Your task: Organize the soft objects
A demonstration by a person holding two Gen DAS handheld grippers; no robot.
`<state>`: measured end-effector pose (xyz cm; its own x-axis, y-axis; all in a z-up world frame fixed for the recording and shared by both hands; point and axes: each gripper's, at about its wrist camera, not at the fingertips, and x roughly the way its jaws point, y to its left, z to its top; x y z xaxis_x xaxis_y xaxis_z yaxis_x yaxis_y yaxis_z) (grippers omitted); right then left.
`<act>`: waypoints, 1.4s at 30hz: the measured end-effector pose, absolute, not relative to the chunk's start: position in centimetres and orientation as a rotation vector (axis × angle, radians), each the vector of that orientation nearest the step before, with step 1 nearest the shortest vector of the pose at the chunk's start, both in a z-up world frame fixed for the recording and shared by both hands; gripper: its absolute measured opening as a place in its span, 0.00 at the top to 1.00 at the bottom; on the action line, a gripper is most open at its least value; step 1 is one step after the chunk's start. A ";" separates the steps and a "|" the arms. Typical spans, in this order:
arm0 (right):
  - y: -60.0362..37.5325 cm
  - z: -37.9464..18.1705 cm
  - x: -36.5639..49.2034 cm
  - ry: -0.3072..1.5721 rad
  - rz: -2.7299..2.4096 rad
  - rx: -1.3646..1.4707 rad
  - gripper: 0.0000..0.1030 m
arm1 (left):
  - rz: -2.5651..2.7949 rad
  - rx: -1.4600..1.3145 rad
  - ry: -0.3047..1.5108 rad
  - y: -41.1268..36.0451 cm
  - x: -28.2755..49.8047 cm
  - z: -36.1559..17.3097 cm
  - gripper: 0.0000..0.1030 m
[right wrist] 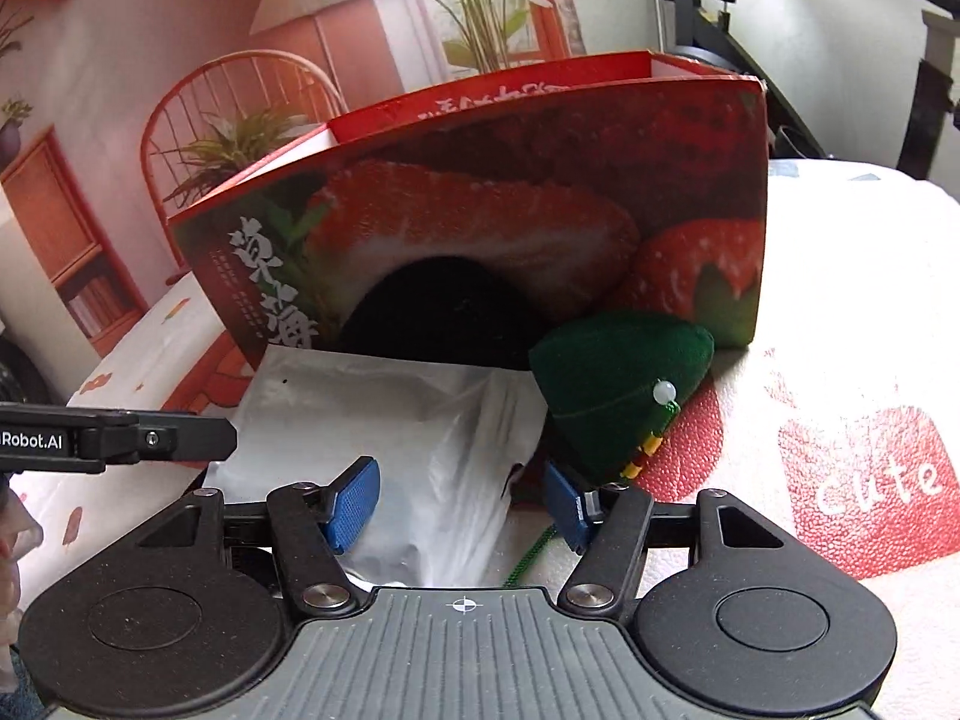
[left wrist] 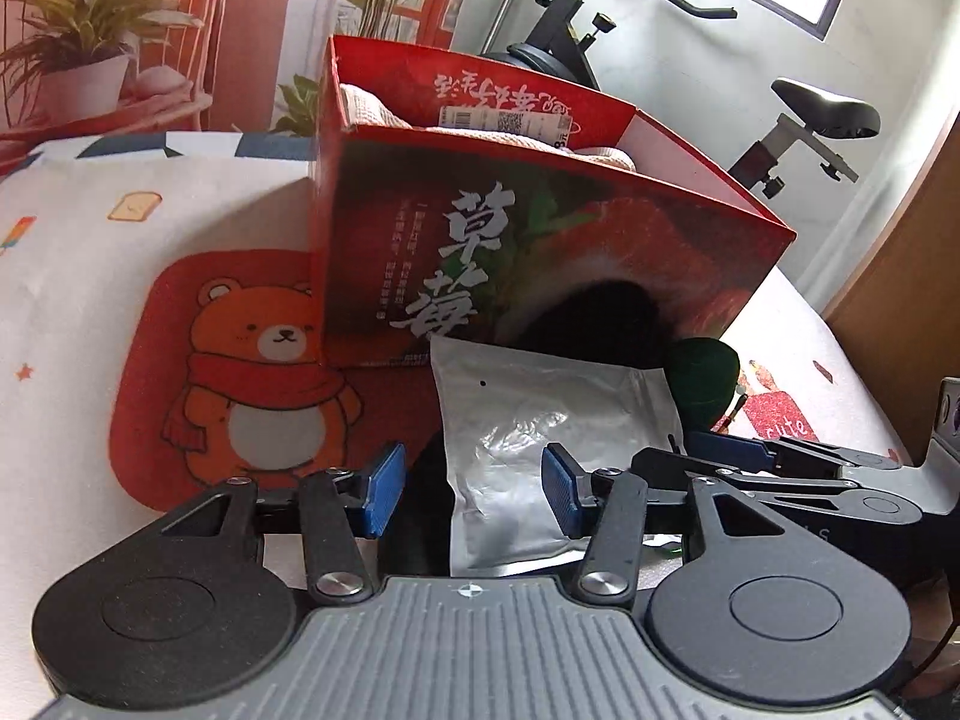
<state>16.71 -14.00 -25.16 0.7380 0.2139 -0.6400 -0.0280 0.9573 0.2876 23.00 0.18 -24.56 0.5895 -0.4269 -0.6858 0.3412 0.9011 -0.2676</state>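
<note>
A red strawberry box (left wrist: 540, 240) (right wrist: 510, 210) stands on the patterned cloth, with pale knitted fabric (left wrist: 384, 111) inside it. A silver foil pouch (left wrist: 540, 438) (right wrist: 390, 438) lies in front of the box, over a black soft thing (right wrist: 444, 312) (left wrist: 606, 318). A green plush (right wrist: 612, 384) (left wrist: 705, 381) with a bead and cord lies right of the pouch. My left gripper (left wrist: 474, 495) is open, its fingers astride the pouch's near part. My right gripper (right wrist: 459, 504) is open over the pouch's right edge, its right pad by the plush.
A bear picture (left wrist: 264, 372) is printed on the cloth at left, a red "cute" patch (right wrist: 870, 480) at right. An exercise bike (left wrist: 810, 120) stands behind the box. A printed backdrop with plants (right wrist: 300, 60) hangs behind. A wooden panel (left wrist: 918, 276) is at far right.
</note>
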 end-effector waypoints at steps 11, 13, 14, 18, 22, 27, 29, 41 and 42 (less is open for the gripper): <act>-14.0 -26.0 16.6 0.680 0.152 0.274 0.42 | -0.463 -0.166 0.841 0.3 22.8 -26.0 0.50; -14.0 -26.1 16.6 0.677 0.156 0.275 0.42 | -0.467 -0.172 0.841 0.2 22.7 -26.1 0.50; -14.0 -26.1 16.5 0.676 0.156 0.275 0.42 | -0.469 -0.171 0.839 0.1 22.7 -26.1 0.50; -14.2 -26.2 16.5 0.672 0.164 0.282 0.41 | -0.475 -0.149 0.830 -0.3 22.4 -26.0 0.60; -14.3 -26.2 16.4 0.671 0.172 0.286 0.39 | -0.478 -0.157 0.843 -0.3 22.7 -26.1 0.60; -14.5 -26.2 16.4 0.668 0.179 0.301 0.39 | -0.482 -0.174 0.856 -0.3 23.4 -26.4 0.60; -14.5 -26.2 16.4 0.667 0.180 0.305 0.38 | -0.482 -0.177 0.858 -0.4 23.6 -26.4 0.60; -15.2 -26.3 16.3 0.663 0.203 0.350 0.38 | -0.511 -0.176 0.878 -0.6 21.3 -26.4 0.63; -15.2 -26.3 16.3 0.663 0.206 0.353 0.38 | -0.512 -0.184 0.877 -0.5 21.2 -26.6 0.63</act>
